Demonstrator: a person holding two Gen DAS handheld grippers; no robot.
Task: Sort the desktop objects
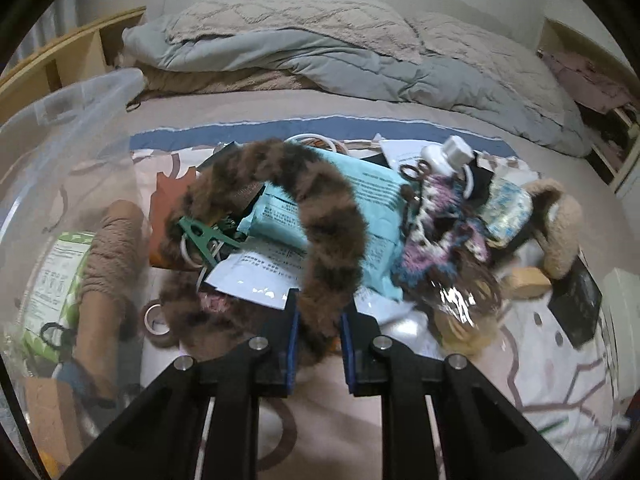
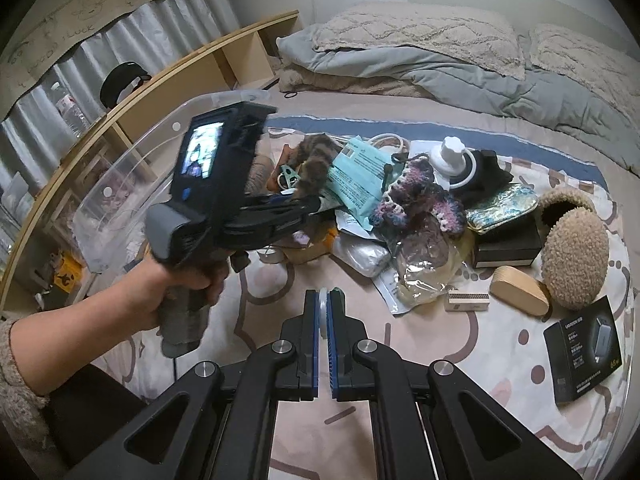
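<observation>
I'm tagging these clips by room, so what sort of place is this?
Most likely a bedroom: the clutter lies on a bed's patterned beige sheet, with textured beige pillows and a rumpled grey duvet behind, and a light wooden shelf unit alongside.

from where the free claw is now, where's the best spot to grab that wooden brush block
Grip the wooden brush block across its narrow width, near the middle, coming from above. It lies flat and long beside the fuzzy earmuff, so a top approach probably clears that and the matchbox-like piece.
</observation>
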